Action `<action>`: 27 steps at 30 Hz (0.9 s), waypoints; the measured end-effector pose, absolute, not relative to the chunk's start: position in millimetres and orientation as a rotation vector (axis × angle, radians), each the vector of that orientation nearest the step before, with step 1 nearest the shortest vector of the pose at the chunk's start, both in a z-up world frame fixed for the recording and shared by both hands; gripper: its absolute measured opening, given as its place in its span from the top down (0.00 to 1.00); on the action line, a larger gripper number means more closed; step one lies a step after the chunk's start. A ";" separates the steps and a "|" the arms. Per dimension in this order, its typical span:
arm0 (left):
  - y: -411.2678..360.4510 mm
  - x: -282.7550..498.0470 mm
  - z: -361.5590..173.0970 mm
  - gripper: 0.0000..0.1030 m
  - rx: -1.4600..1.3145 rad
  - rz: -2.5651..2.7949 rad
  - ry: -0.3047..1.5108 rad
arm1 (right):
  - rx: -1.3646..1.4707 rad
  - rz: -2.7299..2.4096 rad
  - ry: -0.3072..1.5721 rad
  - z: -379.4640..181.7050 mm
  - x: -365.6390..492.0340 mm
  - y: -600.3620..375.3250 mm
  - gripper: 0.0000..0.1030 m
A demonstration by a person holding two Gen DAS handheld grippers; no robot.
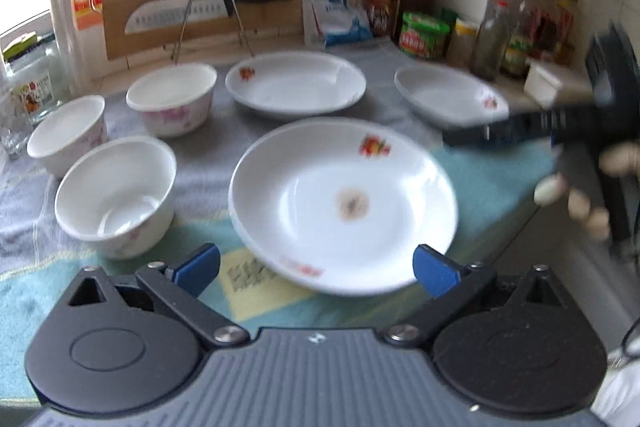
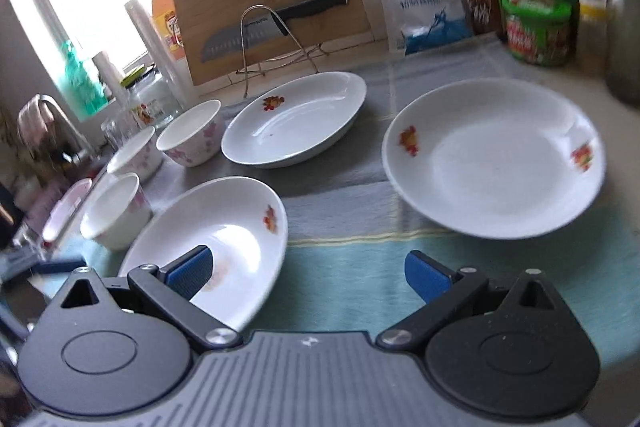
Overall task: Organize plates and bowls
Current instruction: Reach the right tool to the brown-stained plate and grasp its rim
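3 round glossy white plates (image 1: 344,203), 3 deep bowls (image 1: 116,195), woven cloth (image 1: 208,187)

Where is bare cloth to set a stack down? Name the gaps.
Free: the teal-and-grey cloth between the near stained white plate, the far white plate and the right-hand white plate; also the strip before the right gripper's fingers. Crowded: the three white floral bowls at left; the bottles and jars at the back right.
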State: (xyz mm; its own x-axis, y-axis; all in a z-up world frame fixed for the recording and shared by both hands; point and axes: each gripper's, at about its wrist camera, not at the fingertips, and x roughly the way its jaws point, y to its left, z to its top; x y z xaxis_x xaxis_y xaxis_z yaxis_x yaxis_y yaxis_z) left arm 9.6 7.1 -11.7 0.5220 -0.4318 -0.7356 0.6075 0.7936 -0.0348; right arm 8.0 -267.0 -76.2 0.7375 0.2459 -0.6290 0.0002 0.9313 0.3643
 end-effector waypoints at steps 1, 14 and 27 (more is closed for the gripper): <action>10.4 10.9 -17.1 0.01 0.252 -0.642 0.810 | 0.358 0.126 0.738 -76.4 10.3 -264.1 0.00; 12.0 14.9 -55.4 0.01 0.412 -0.855 0.696 | 0.278 0.078 0.821 -68.9 18.1 -214.7 0.00; 2.3 25.2 -64.2 0.00 0.360 -0.908 0.641 | 0.193 0.270 0.944 -77.8 48.7 -202.0 0.00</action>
